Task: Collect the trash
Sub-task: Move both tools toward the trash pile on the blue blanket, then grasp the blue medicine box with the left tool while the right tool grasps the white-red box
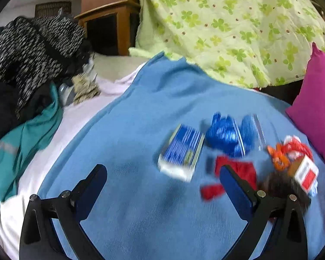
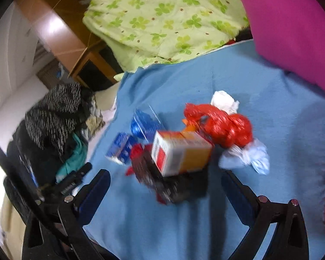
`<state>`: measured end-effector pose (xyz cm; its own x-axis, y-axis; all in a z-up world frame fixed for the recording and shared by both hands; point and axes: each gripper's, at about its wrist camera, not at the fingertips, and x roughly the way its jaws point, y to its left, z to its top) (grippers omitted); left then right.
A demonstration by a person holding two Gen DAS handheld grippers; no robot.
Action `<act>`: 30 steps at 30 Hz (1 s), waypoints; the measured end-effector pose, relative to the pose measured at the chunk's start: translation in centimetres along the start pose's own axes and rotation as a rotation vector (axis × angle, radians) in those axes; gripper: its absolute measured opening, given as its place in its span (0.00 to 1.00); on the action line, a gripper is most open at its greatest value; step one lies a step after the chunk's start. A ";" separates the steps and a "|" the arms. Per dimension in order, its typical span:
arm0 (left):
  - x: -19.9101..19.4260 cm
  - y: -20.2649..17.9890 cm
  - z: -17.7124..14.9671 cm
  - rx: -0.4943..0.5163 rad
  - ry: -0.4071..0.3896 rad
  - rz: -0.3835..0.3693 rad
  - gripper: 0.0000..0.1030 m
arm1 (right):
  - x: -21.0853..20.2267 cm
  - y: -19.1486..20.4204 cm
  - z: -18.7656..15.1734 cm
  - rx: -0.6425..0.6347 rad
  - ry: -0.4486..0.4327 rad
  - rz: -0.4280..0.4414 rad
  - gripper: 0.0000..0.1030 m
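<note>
Left wrist view: the left gripper (image 1: 163, 174) hangs over the blue sheet (image 1: 130, 195), jaws spread wide, nothing between them. The trash sits in a loose cluster toward the sheet's right edge, all of it blurred. Nearest the middle, a blue-and-white striped box (image 1: 181, 151) lies flat. Just right of it, a crumpled shiny blue wrapper (image 1: 227, 134). Below that, red scraps (image 1: 234, 173), partly behind the right finger (image 1: 234, 186). Further right, an orange and red tangle (image 1: 288, 151) touching a red-and-white carton (image 1: 306, 174), with a dark lump (image 1: 279, 186) under it. A magenta pillow (image 1: 318, 119) stands at the sheet's right edge, a green clover quilt (image 1: 227, 28) at the far edge, and a clothes heap (image 1: 32, 54) off the left edge.

Right wrist view: the right gripper (image 2: 165, 178) is also spread wide and empty, the pile just ahead between its fingers. The carton (image 2: 179, 153) is closest, tilted on top of a dark package (image 2: 173, 186); its faces show white, red and orange. Behind it, a knotted red bag (image 2: 218, 125) with white tissue (image 2: 224, 100) at its far side. A pale crumpled bag (image 2: 247, 157) lies just right. To the left, the blue wrapper (image 2: 144, 123) and the striped box (image 2: 121, 149), toward the sheet's (image 2: 270, 108) left edge. The pillow (image 2: 292, 32) fills the far right corner, the quilt (image 2: 162, 21) the far edge, the clothes (image 2: 54, 112) off to the left.
</note>
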<state>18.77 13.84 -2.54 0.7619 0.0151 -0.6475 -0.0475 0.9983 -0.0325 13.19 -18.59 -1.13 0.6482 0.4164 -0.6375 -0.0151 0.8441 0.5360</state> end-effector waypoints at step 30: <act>6.3 -1.0 -0.2 0.070 0.148 -0.155 0.24 | 4.2 -0.4 0.9 0.216 0.162 -0.287 0.56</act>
<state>23.45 12.88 -6.73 0.6531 -0.1423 -0.7438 0.1122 0.9895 -0.0907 16.60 -17.42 -3.54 0.4737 0.2365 -0.8484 0.3207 0.8508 0.4163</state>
